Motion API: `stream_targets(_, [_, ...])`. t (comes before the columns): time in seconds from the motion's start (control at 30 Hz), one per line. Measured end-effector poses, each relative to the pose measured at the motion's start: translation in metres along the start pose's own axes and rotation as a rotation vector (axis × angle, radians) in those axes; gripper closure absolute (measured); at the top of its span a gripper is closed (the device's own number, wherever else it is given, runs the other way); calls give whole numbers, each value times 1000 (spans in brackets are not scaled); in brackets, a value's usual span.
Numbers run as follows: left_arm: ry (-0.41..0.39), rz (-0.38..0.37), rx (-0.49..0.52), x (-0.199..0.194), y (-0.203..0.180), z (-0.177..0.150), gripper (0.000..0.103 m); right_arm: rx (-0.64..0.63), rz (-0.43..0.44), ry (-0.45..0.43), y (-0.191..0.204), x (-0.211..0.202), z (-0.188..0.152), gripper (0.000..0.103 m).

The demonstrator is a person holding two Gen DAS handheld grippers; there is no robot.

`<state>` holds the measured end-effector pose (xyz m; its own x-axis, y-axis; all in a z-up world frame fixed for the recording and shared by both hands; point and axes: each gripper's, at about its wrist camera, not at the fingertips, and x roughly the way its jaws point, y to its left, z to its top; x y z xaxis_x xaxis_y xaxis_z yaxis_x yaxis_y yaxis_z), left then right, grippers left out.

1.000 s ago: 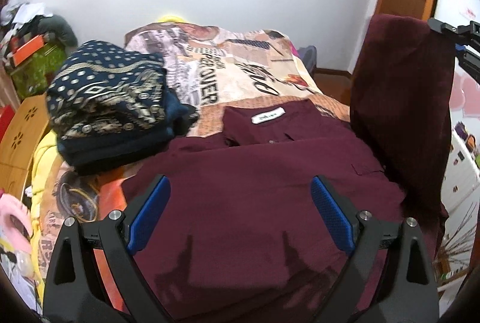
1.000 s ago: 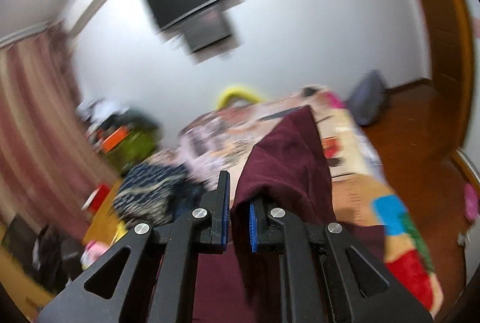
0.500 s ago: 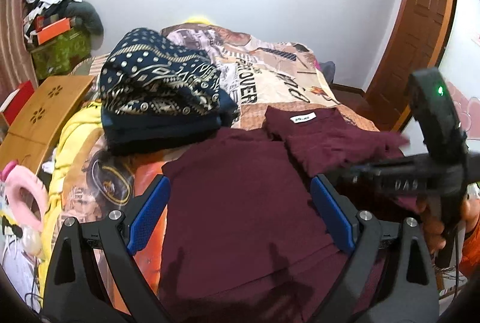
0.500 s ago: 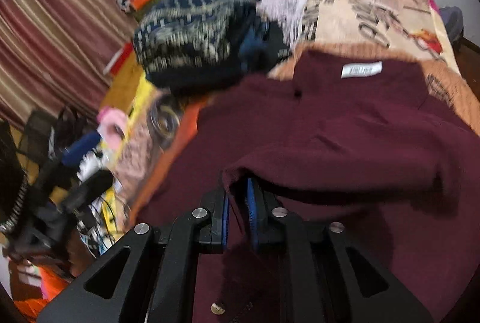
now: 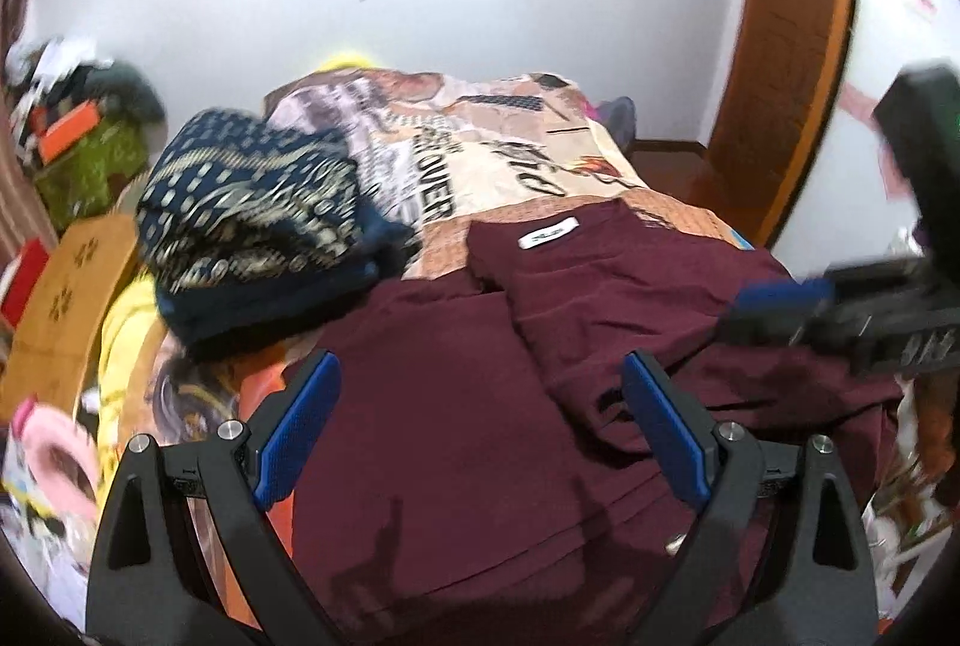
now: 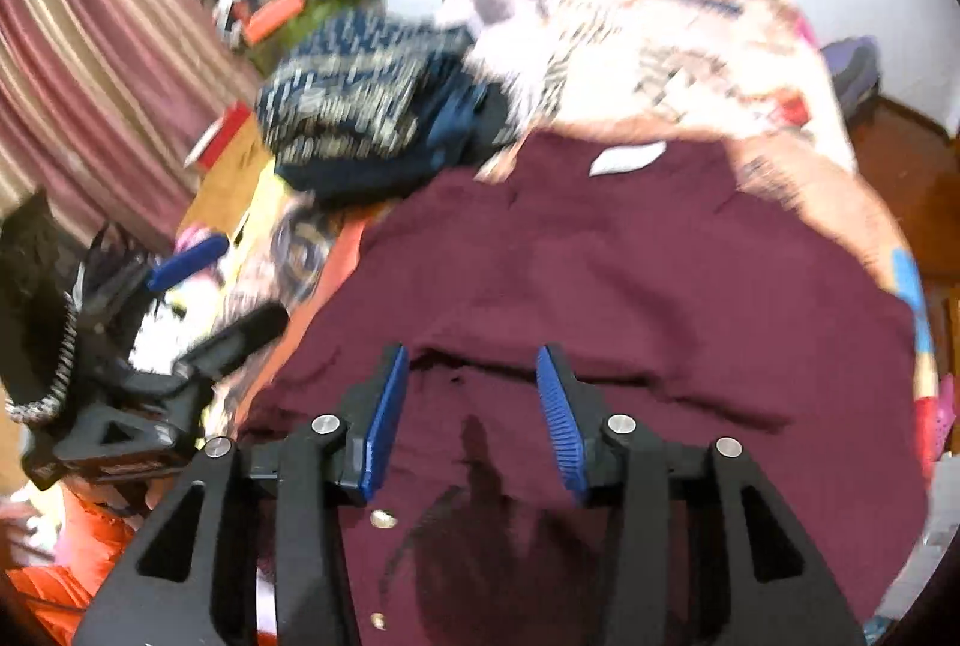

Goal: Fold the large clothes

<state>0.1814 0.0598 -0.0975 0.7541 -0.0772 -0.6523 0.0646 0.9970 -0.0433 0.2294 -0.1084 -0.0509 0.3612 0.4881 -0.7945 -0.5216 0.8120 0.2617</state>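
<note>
Maroon shirt [image 5: 456, 406] spread on the bed, one side folded inward.

It lies under both tongs: left gripper [image 5: 480, 424] spread wide, holding nothing; right gripper [image 6: 471, 415] released above the folded edge. A navy patterned pile [image 5: 252, 220] sits far left on the printed bedspread [image 5: 480, 147].

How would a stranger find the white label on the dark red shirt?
Start at the bed with the printed patchwork cover. The big maroon cloth shirt lies spread on its near half. At its far edge, the collar carries a small white rectangular label, the only white patch there.
</note>
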Motion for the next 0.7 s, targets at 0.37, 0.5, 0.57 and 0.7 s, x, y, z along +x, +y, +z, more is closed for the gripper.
stream_targets(0.37, [99,-51,228,56,-84,18,8,151,-294,-272,-83,-86,-17,48])
stream_targets(0.5, [194,-139,279,91,-106,20,19,223,-382,-278,-111,-95,-33,48])
stream_targets(0.57, [256,-155,304,113,-112,20,27,274,-403,-270,-126,-97,-42,48])
stream_targets(0.7, [326,-155,324,142,-120,17,31,356,-428,-244,-148,-97,-61,48])
